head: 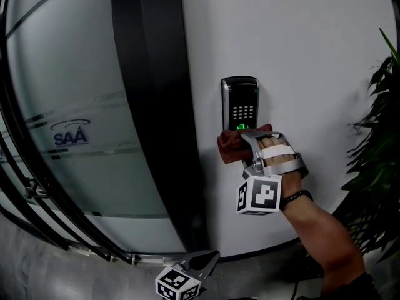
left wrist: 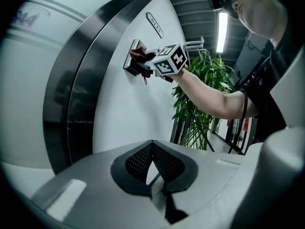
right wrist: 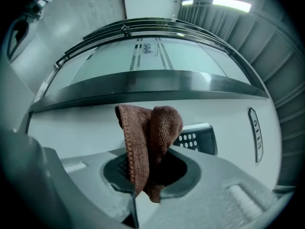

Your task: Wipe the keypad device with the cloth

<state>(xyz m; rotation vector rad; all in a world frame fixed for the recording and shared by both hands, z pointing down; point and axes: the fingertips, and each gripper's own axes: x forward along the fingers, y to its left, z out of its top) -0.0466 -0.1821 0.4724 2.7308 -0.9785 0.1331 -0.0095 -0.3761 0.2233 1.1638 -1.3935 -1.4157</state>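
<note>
While your right gripper (head: 249, 141) is up at the wall, its fingers are clamped on the cloth (head: 232, 146), which lies bunched against the lower end of the keypad device (head: 240, 102). The device is an upright black rectangle with a silvery rim, fixed flat to the white wall (head: 306, 55). It has a glossy dark top, a grid of small pale keys below that, and a green light (head: 241, 127) glowing just above the cloth. The cloth is reddish-brown and nubbly like towelling, folded over on itself into two soft lobes, with a stitched hem down one edge. In your right gripper view it rises out of the dark mesh pads and hides the near part of the keypad.

Your left gripper (left wrist: 153, 170) is held low, well apart from the device, with its mesh-faced jaws drawn together and nothing between them.

Left of the keypad a broad dark band (head: 156, 105) runs down the wall, and beyond it is a pale frosted glass panel (head: 69, 92) bearing a blue "SAA" logo (head: 70, 134). A leafy green plant (head: 380, 142) stands to the right, near your forearm. A small oval plate (right wrist: 255, 133) is fixed on the wall beyond the keypad.
</note>
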